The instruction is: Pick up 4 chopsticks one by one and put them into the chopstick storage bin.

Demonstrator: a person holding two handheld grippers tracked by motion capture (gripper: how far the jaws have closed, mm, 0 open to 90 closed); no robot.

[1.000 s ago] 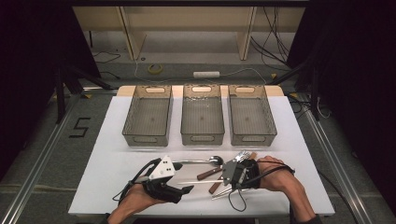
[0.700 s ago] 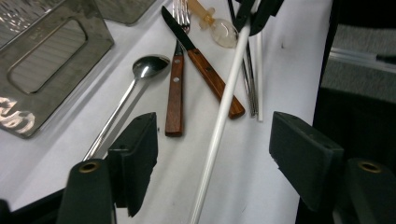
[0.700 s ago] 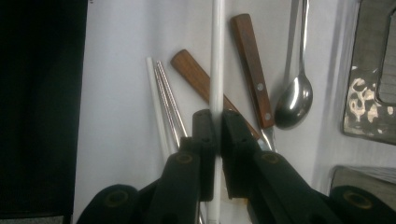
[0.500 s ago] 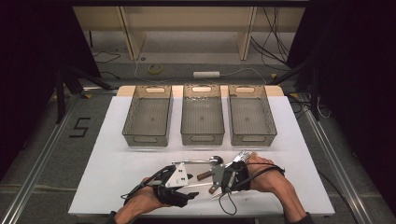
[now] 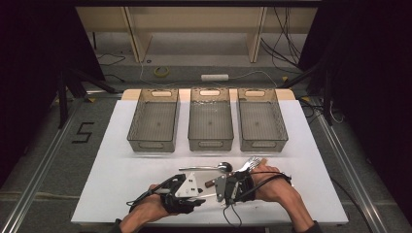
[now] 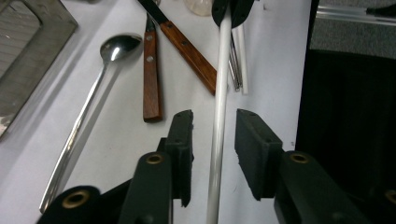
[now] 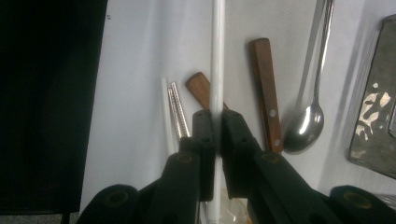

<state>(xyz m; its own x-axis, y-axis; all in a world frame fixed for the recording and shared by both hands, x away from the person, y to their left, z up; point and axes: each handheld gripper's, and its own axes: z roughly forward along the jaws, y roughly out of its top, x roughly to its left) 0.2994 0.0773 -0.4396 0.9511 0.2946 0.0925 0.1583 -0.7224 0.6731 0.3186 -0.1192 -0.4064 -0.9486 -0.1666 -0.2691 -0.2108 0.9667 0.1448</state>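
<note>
- We see a white table point(image 5: 121, 194) with a smooth matte top, its near half carrying the cutlery and both hands.
- Three rectangular translucent grey bins sit in a row across the far half: left bin point(image 5: 154, 119), middle bin point(image 5: 210, 118) and right bin point(image 5: 262, 118), each with ribbed walls and a slotted handle at the end.
- Our left gripper point(image 6: 214, 140) has black blocky jaws with flat matte pads and brass-coloured pivot pins. Its jaws have just been closing, and a gap is left on either side of the white rod point(image 6: 218, 116) that runs between them; the pads do not press it.
- Our right gripper point(image 7: 216, 140) is built the same, and its pads are pinched tight on the far end of that rod, which stands straight up between them in the right gripper view.
- The white rod is thin, round and glossy, spanning from one gripper to the other just above the table's near middle, between the two hands in the high view.
- A long polished steel spoon point(image 6: 95, 88) lies flat, oval bowl mirror-bright, just beside the knives.
- Two knives with reddish wooden handles point(image 6: 152, 74), riveted and slab-shaped, lie crossed near the rod.
- A steel fork point(image 5: 250, 163) rests by the right hand, tines towards the bins.
- A slim metal stick and a white one point(image 7: 173, 114) lie side by side just beside the rod.
</note>
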